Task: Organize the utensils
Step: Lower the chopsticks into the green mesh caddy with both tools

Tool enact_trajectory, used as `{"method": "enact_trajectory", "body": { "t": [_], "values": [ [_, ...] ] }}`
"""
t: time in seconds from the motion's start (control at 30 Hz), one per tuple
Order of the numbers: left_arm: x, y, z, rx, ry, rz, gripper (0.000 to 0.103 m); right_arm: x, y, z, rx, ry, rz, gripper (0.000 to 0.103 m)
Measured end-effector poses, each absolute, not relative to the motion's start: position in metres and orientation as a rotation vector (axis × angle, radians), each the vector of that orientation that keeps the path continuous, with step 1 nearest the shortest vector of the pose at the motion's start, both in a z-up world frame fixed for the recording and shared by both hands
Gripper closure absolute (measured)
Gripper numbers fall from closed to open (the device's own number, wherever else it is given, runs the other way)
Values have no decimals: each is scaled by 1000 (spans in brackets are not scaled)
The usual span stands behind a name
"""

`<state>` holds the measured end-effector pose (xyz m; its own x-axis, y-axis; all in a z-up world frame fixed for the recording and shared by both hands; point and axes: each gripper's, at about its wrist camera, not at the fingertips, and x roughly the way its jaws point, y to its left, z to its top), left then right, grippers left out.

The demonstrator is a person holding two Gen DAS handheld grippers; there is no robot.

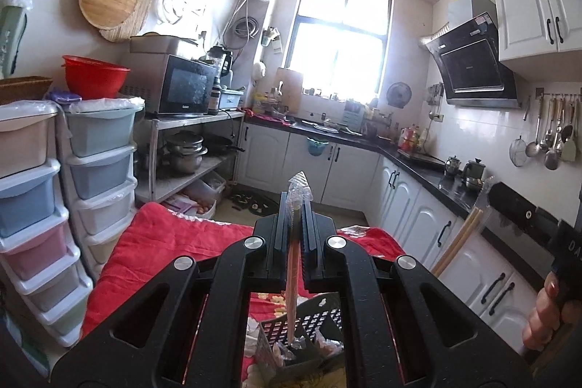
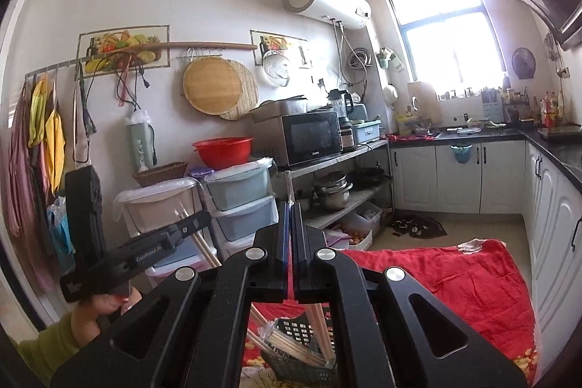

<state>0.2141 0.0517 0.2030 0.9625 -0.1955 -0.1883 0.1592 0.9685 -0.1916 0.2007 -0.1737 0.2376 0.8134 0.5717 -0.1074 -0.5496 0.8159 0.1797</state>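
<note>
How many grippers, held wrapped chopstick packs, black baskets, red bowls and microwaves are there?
Grippers: 2 (left gripper, right gripper)
Held wrapped chopstick pack: 2 (one in the left fingers, one in the right fingers)
Black basket: 1
Red bowl: 1
Microwave: 1
Total: 7

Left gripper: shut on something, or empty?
Shut on chopsticks: left gripper pads clamp wrapped chopsticks, seen above the basket.

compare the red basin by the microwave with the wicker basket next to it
The red basin is smooth plastic, round and deep; the wicker basket is brown woven and shallower. The basin sits on the blue-grey drawer stack, the basket on the beige one. Both are upright and open-topped.
</note>
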Motion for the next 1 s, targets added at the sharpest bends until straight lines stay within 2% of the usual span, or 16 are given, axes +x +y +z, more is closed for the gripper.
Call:
{"method": "enact_trajectory", "body": {
  "t": [1.0],
  "values": [
    [243,36,143,-175,291,-171,100,243,-138,197,158,206,621,101]
  ]
}}
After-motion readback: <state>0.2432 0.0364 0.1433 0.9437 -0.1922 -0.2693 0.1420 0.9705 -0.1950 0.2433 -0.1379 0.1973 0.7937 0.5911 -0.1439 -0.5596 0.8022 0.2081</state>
